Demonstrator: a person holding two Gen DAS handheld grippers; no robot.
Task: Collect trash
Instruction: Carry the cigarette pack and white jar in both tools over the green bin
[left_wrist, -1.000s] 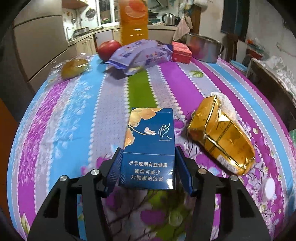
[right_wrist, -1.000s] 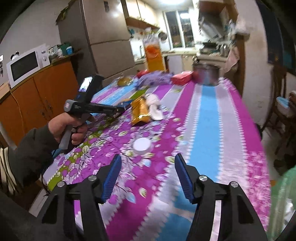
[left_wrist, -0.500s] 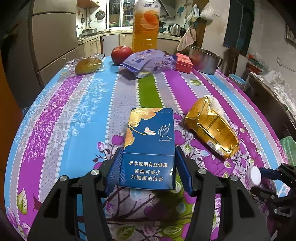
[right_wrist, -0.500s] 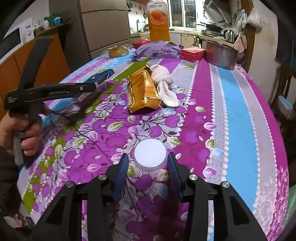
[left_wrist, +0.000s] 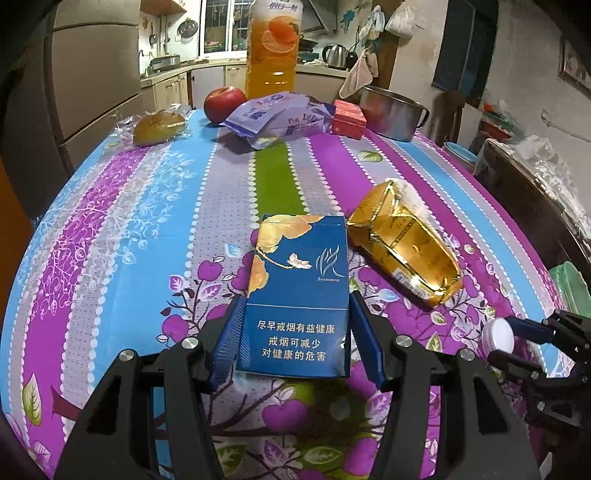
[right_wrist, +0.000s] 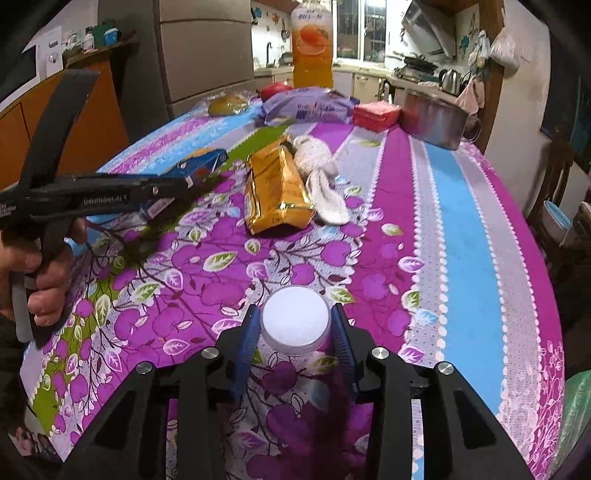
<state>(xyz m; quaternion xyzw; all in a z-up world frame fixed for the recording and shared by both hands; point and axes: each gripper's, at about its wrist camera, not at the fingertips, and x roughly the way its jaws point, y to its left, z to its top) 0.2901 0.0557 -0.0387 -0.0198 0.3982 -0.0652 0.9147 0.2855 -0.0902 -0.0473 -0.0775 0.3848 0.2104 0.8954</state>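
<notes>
My left gripper (left_wrist: 297, 341) is shut on a blue cigarette pack (left_wrist: 299, 291) and holds it above the flowered tablecloth (left_wrist: 147, 236). My right gripper (right_wrist: 293, 338) is shut on a white round lid (right_wrist: 294, 319) just above the cloth; the lid also shows in the left wrist view (left_wrist: 498, 335). A crumpled gold wrapper (left_wrist: 404, 247) lies right of the pack and shows in the right wrist view (right_wrist: 277, 190) with a white crumpled tissue (right_wrist: 321, 177) beside it.
At the far end stand an orange juice bottle (left_wrist: 271, 44), an apple (left_wrist: 224, 104), a wrapped bun (left_wrist: 159, 127), a purple snack bag (left_wrist: 280, 118), a red box (left_wrist: 349, 118) and a steel pot (left_wrist: 391, 112). A green bag (right_wrist: 576, 417) hangs at the right edge.
My right gripper moved forward over the white lid and closed on it. My left gripper kept hold of the blue pack and rose a little.
</notes>
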